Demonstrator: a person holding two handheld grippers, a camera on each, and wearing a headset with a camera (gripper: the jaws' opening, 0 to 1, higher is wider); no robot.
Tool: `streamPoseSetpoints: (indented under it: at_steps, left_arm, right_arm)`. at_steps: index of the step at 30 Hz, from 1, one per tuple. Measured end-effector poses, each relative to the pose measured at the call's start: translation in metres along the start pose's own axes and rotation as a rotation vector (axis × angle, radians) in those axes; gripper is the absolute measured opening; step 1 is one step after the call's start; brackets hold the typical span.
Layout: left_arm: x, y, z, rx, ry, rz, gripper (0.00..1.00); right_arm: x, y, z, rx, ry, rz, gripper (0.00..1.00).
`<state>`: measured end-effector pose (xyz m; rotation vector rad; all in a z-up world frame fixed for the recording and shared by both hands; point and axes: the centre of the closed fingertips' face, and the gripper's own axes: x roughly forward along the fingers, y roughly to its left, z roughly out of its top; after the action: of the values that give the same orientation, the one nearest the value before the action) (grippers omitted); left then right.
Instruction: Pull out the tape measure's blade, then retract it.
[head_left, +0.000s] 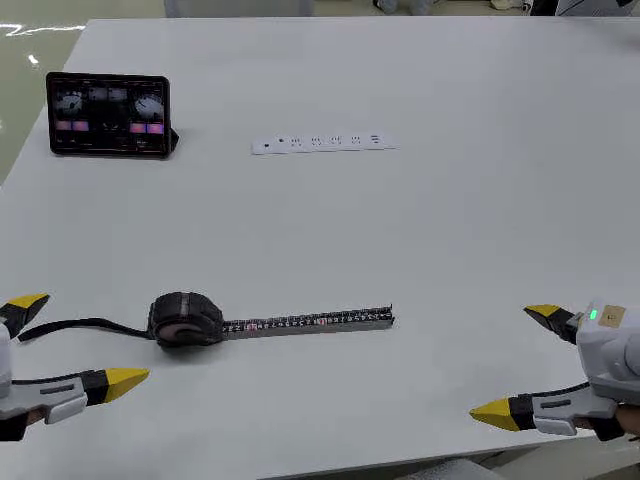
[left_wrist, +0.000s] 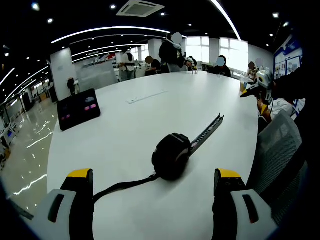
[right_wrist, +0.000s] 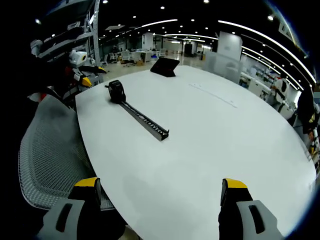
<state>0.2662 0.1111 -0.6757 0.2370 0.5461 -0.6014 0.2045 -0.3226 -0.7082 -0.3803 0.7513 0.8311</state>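
A black tape measure (head_left: 186, 319) lies on the white table (head_left: 400, 220) near its front edge, with its blade (head_left: 310, 321) pulled out to the right and a black wrist strap (head_left: 80, 325) trailing left. My left gripper (head_left: 75, 340) stands open just left of the case (left_wrist: 171, 156), jaws either side of the strap (left_wrist: 122, 186). At the front right my right gripper (head_left: 520, 362) is open and holds nothing, well clear of the blade's tip (right_wrist: 163, 134). The case (right_wrist: 115, 91) lies far off in the right gripper view.
A dark tablet (head_left: 108, 114) stands propped at the back left. A white power strip (head_left: 322, 143) lies flat mid-table. A grey mesh chair (right_wrist: 47, 155) sits by the table's near edge. People stand beyond the far end of the table.
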Motion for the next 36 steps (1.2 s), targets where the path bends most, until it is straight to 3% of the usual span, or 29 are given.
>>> streamPoseSetpoints:
  at_steps: [4, 7, 10, 17, 22, 27, 31, 34, 36]
  left_arm:
    - [0.008, -0.001, 0.000, 0.000, 0.027, 0.017, 0.99]
    - [0.014, -0.004, 0.003, -0.016, 0.026, 0.014, 0.99]
    - [0.018, -0.007, 0.001, 0.018, 0.061, 0.022, 0.99]
    - [0.027, -0.017, 0.009, -0.002, 0.044, 0.010, 0.99]
    - [0.035, -0.026, 0.017, -0.006, 0.010, 0.015, 0.99]
    - [0.043, -0.030, 0.019, -0.049, -0.002, 0.027, 0.99]
    - [0.048, -0.031, 0.021, -0.072, -0.018, 0.053, 0.99]
    - [0.049, -0.028, 0.025, -0.120, -0.053, 0.087, 0.99]
    - [0.051, -0.025, 0.024, -0.142, -0.055, 0.111, 0.99]
  right_arm:
    - [0.004, -0.006, 0.009, -0.021, 0.029, 0.016, 0.99]
    - [0.006, -0.012, 0.024, -0.006, 0.009, 0.032, 0.99]
    - [0.009, -0.015, 0.039, -0.038, 0.007, 0.040, 0.99]
    - [0.019, -0.018, 0.061, -0.094, 0.037, 0.089, 0.99]
    - [0.031, -0.018, 0.066, -0.178, 0.083, 0.124, 0.99]
    - [0.044, -0.022, 0.071, -0.237, 0.100, 0.151, 0.99]
    - [0.053, -0.024, 0.074, -0.240, 0.120, 0.161, 0.99]
    - [0.059, -0.021, 0.074, -0.269, 0.143, 0.175, 0.99]
    - [0.064, -0.023, 0.072, -0.285, 0.152, 0.180, 0.99]
